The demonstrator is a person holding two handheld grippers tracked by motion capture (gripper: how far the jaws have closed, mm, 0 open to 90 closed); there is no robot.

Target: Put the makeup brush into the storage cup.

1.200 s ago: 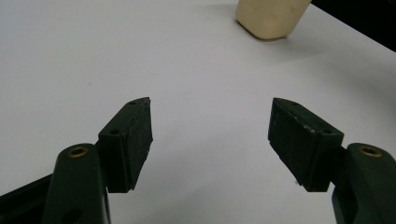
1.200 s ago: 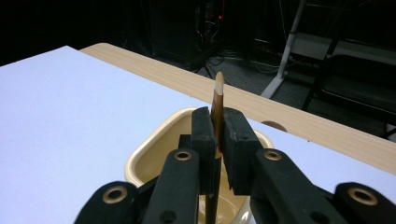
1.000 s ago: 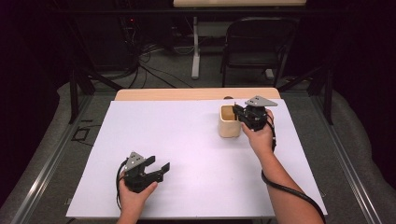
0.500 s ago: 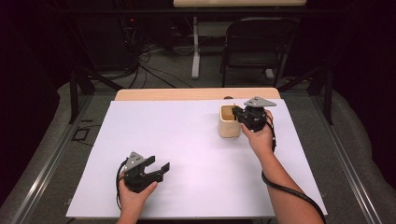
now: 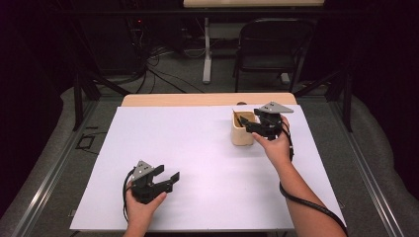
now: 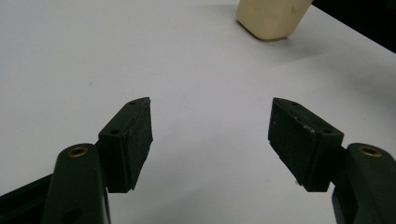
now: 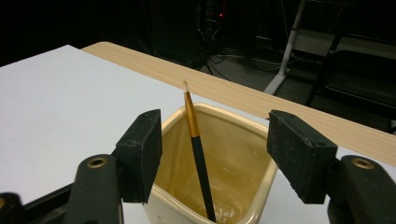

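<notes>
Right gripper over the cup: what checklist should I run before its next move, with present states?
1. Right gripper fingers have just been opening, stand apart: ok.
2. Pencil free of the fingers, inside the cup: ok.
3. Pencil leaning against the cup wall, tip down: ok.
4. Cup upright on the white table: ok.
5. Left gripper open, holding nothing, far from the cup: ok.
6. Pencil settled and not sliding: cannot tell.

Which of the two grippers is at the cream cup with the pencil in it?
The right gripper: its jaws, just opened, straddle the cream square cup holding the black-and-gold pencil. The left gripper sits far off.
</notes>
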